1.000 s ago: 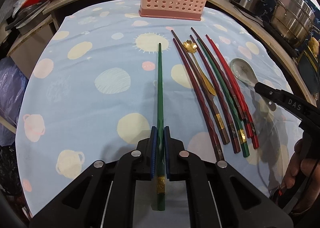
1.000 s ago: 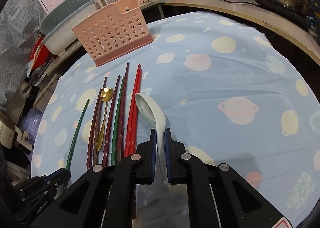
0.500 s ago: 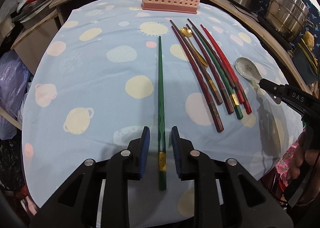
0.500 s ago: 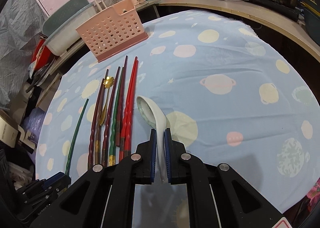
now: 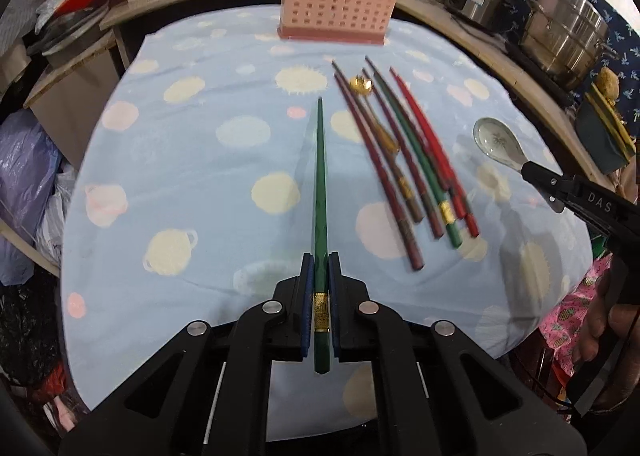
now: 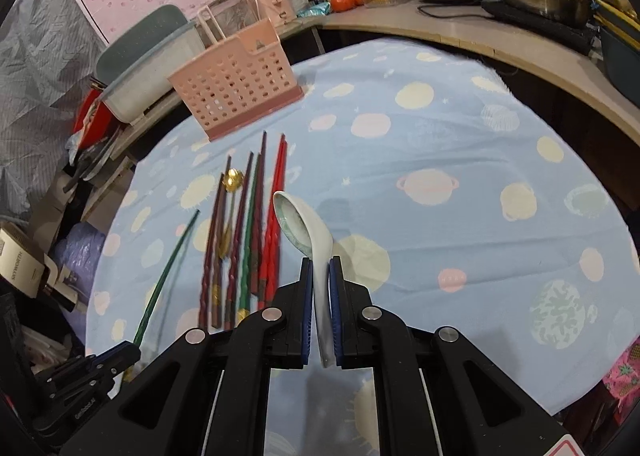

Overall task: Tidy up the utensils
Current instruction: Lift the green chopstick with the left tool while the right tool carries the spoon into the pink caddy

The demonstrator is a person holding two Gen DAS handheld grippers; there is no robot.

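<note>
Chopstick (image 5: 320, 183) sits between my left gripper (image 5: 320, 276) jaws, which are closing on it; right gripper (image 6: 320, 280) is clamped on the spoon (image 6: 304, 228) handle. I carry both level to the basket (image 5: 336, 3) beyond, clear of the row (image 5: 404, 159) on the surface (image 5: 180, 175), then tip handles up

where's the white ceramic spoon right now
The white ceramic spoon is clamped by its handle in the right tool, bowl forward, just right of the chopsticks lying on the tablecloth.

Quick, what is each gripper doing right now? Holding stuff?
Left gripper: closing on the green chopstick between its jaws.
Right gripper: shut on the white spoon.
</note>
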